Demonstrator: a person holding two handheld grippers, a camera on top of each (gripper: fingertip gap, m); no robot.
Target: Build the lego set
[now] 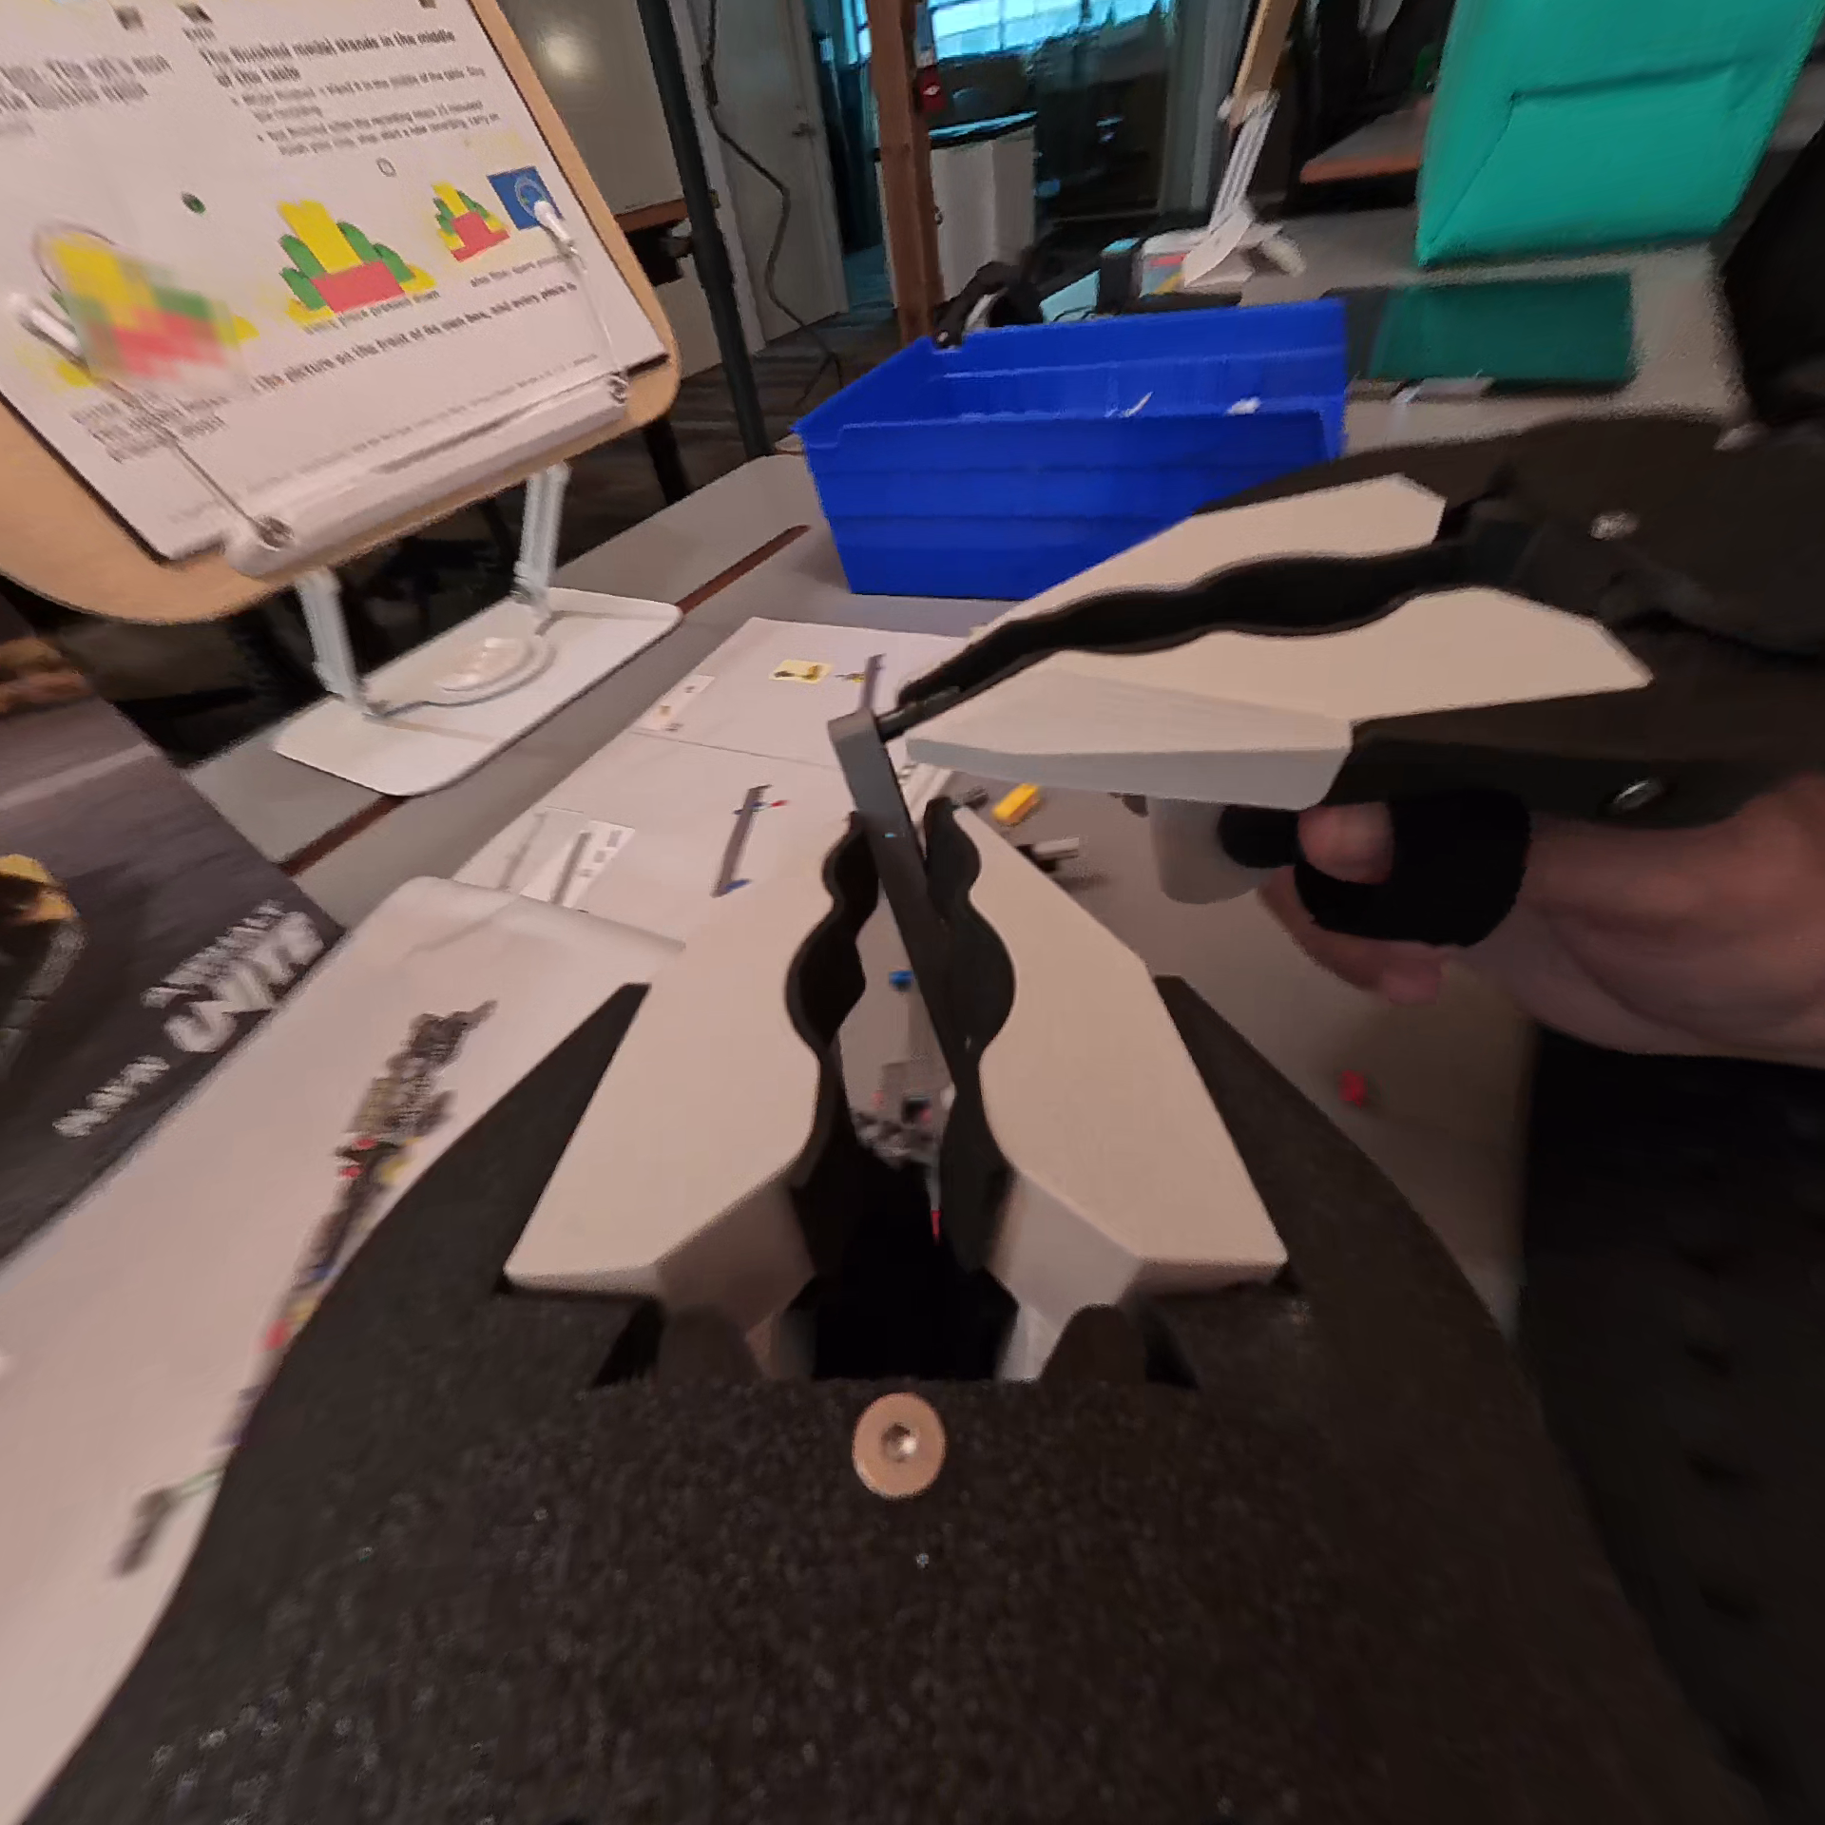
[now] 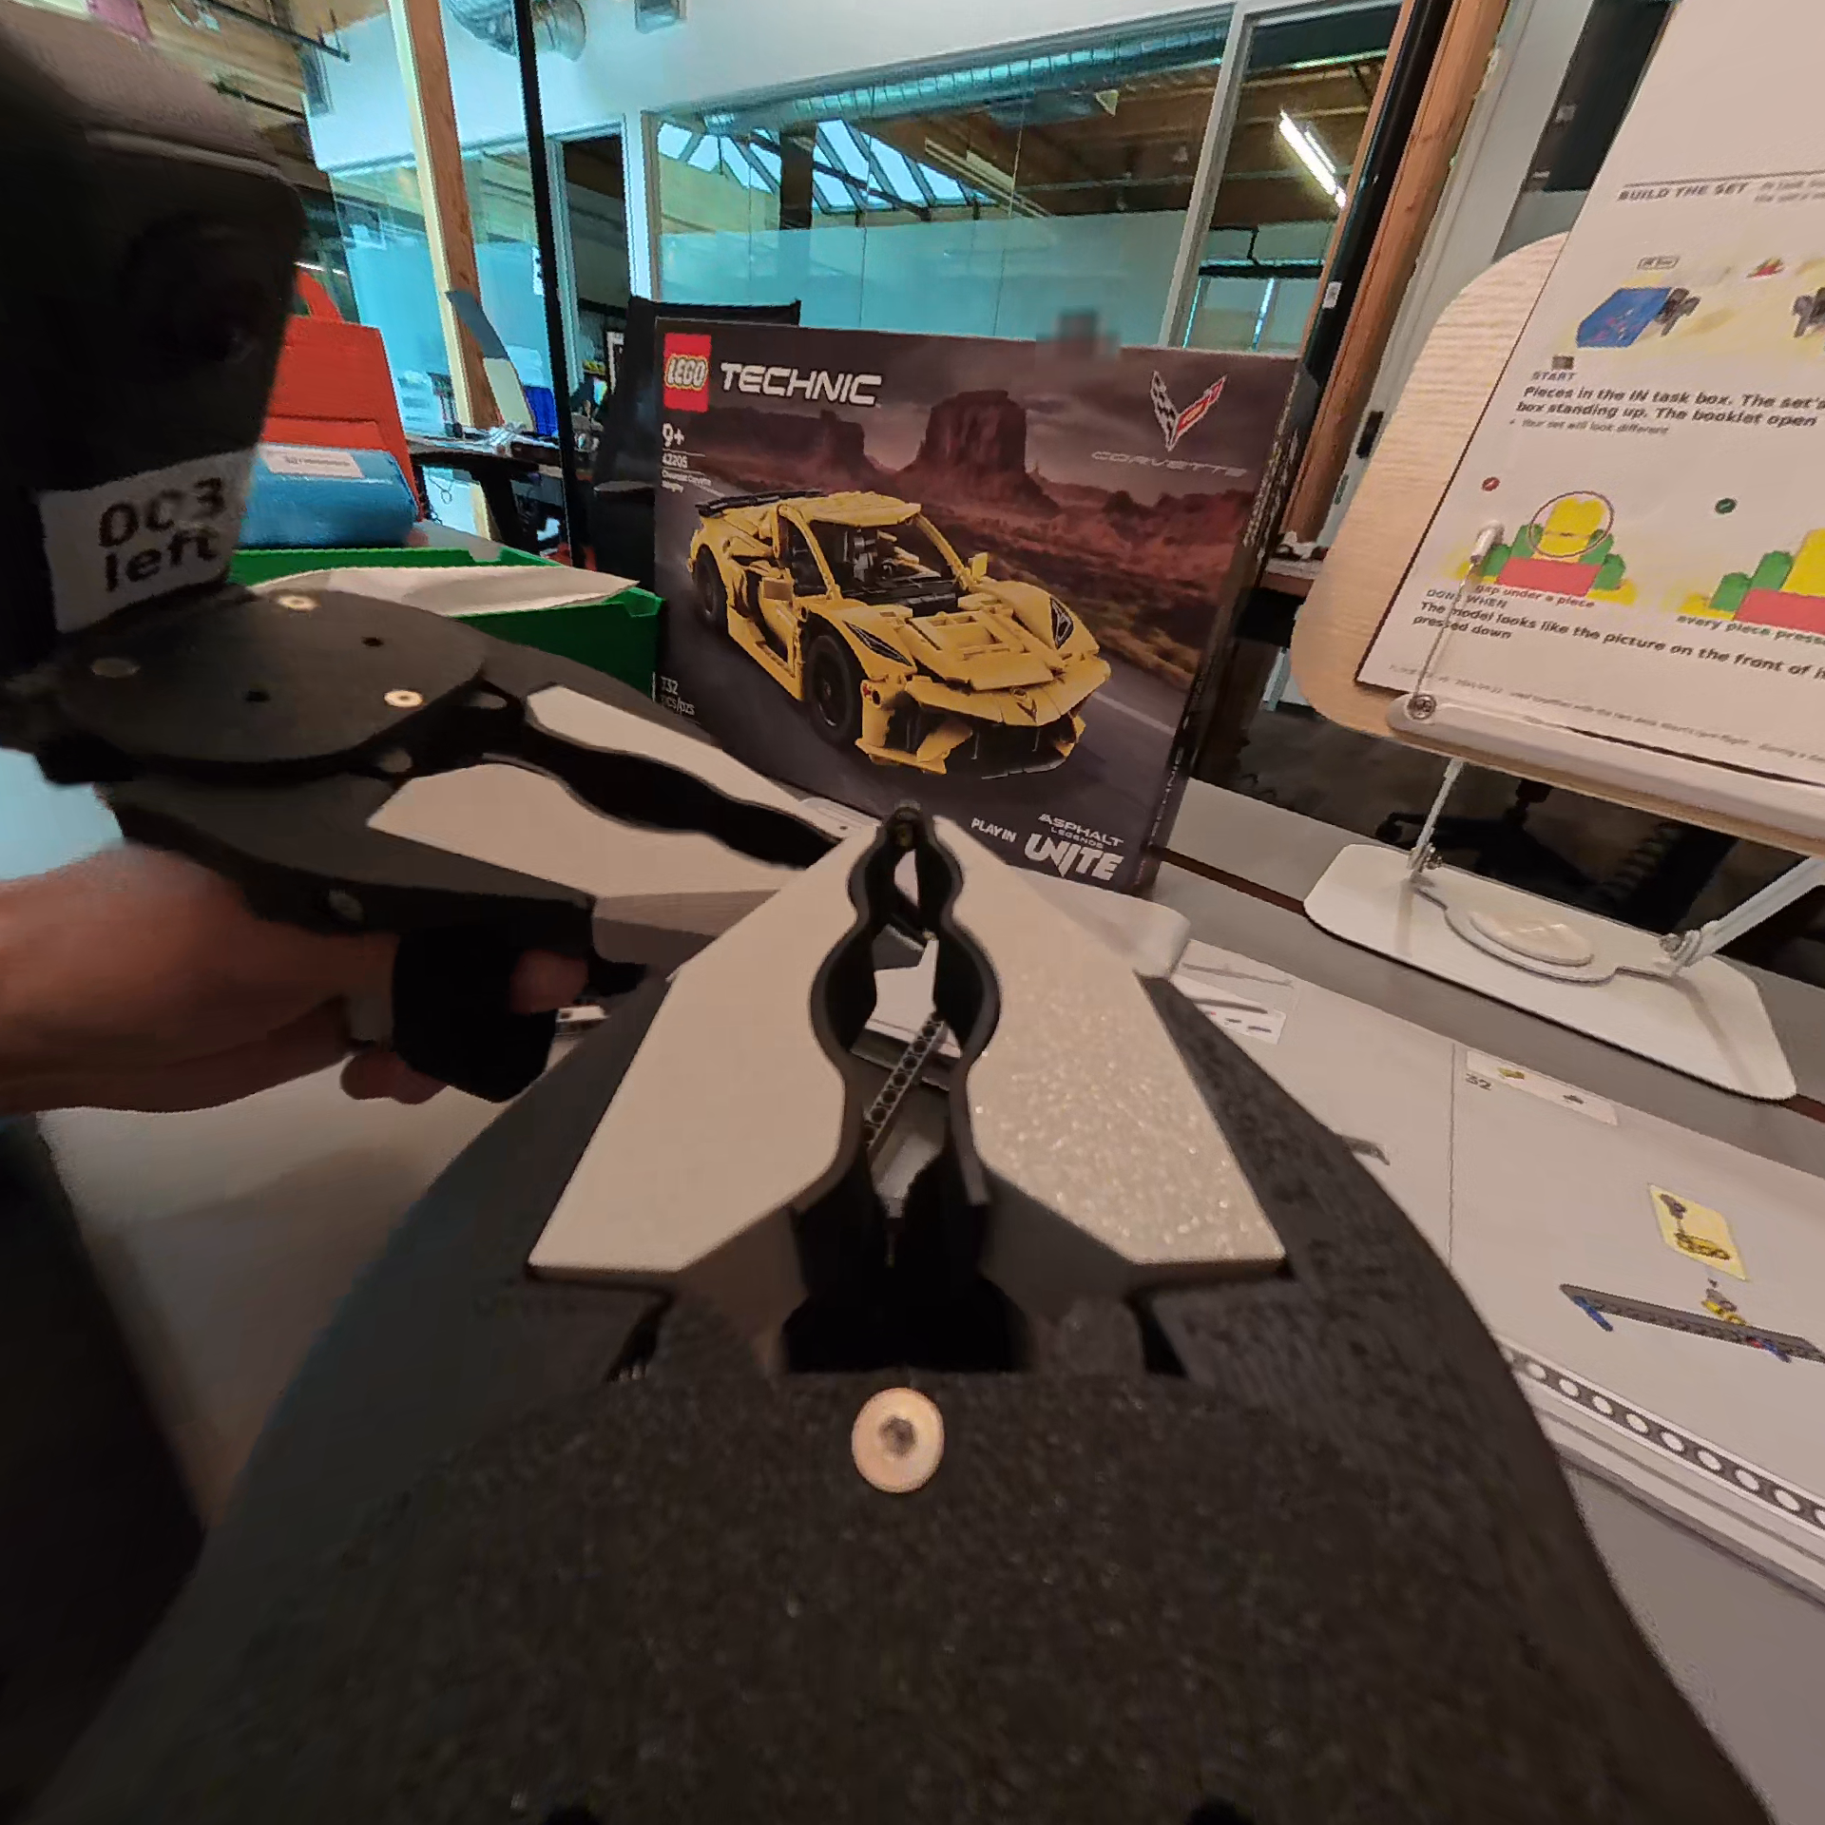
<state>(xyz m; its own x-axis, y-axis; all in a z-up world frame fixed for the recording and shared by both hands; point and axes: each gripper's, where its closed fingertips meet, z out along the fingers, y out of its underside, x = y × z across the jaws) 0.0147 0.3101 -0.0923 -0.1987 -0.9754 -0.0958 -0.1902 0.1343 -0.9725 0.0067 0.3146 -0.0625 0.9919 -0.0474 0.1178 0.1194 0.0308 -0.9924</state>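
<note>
1. Nearest in the left wrist view, my left gripper [image 1: 904, 839] pinches a long grey beam [image 1: 894, 859]; my right gripper [image 1: 894, 716] meets its top end. Loose pieces [image 1: 1017, 802] lie on the table [image 1: 1284, 1037], so most building remains.
2. Right wrist view: my right gripper [image 2: 907, 828] nips a small dark pin [image 2: 904, 820]. The set's box [image 2: 968, 593] and the booklet [image 2: 1629, 1284] sit near the table's far edge.

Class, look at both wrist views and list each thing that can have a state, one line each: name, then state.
Left gripper: shut on the grey beam.
Grey beam: held tilted, off the table, upper end at the right gripper's tips.
Right gripper: shut on a small dark pin.
Small dark pin: pinched at the fingertips.
Blue bin: open-topped, contents hidden.
Set box: standing upright.
Booklet: lying open.
</note>
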